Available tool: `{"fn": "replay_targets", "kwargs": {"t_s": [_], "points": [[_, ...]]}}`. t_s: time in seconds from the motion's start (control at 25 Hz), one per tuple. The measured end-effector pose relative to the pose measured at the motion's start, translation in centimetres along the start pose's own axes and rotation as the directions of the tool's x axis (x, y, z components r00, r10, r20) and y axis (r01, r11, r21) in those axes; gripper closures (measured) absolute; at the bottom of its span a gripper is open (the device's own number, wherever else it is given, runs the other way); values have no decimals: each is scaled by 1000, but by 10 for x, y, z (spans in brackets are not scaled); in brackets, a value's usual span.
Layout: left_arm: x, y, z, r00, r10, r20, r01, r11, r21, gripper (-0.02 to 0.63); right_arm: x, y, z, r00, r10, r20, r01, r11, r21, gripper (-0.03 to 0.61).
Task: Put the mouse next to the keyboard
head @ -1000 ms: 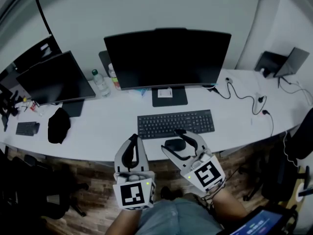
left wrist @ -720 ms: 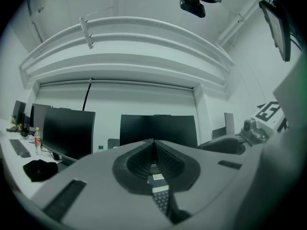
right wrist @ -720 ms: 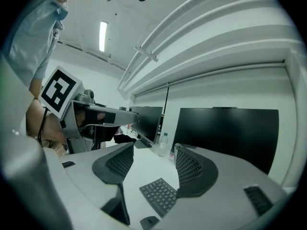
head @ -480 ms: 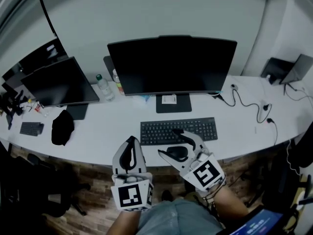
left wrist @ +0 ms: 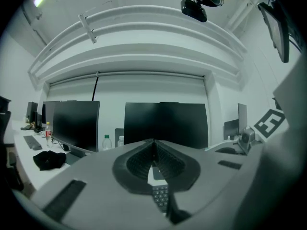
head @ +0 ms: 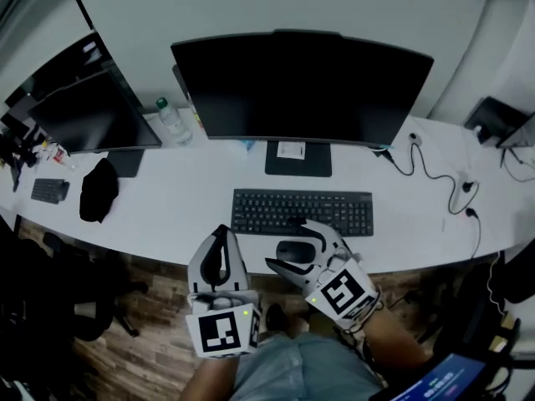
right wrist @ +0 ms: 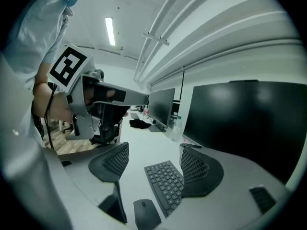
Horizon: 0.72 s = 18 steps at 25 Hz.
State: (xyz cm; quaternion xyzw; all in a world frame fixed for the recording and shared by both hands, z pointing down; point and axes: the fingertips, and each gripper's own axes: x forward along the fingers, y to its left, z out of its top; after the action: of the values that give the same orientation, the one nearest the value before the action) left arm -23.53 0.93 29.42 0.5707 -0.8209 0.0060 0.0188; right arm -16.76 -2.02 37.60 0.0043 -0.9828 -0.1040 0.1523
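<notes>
The black mouse (head: 294, 251) lies on the white desk (head: 192, 211), just in front of the black keyboard (head: 303, 212) and close to the desk's front edge. My right gripper (head: 290, 246) straddles the mouse, and its jaws are opening, with the pads off the mouse's sides. In the right gripper view the mouse (right wrist: 146, 213) sits low between the spread fingers (right wrist: 114, 161), next to the keyboard (right wrist: 165, 185). My left gripper (head: 221, 232) hovers shut and empty at the desk's front edge, left of the mouse. In the left gripper view its fingertips (left wrist: 153, 142) meet.
A large monitor (head: 301, 86) stands behind the keyboard and a second one (head: 92, 107) at the left. A water bottle (head: 171, 119), a black cloth (head: 99, 189) and a small dark device (head: 48, 190) lie at the left. Cables (head: 435, 174) trail at the right.
The right gripper's jaws have spread apart and let go of the mouse, which now rests on the desk in front of the keyboard. The head view has shifted slightly. The left gripper stays shut.
</notes>
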Motion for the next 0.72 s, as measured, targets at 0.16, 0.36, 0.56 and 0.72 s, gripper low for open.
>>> {"fn": "replay_targets", "kwargs": {"t_s": [0.16,0.36,0.56,0.72], "points": [[6,-2,-19,998,37,-52,-38,999,-5,609,7,-4,-29,998,51,-49,-50,999,16,228],[11,1,-40,991,79,-111,-82,996,-25,609,17,-3,-72,983,113,-142,-109,993,34,213],[18,-1,-70,976,112,-186,-122,992,-43,609,23,4,-114,955,202,-219,-193,979,60,209],[23,-1,-88,966,132,-223,-146,988,-45,609,27,15,-145,924,269,-271,-250,963,101,209]]}}
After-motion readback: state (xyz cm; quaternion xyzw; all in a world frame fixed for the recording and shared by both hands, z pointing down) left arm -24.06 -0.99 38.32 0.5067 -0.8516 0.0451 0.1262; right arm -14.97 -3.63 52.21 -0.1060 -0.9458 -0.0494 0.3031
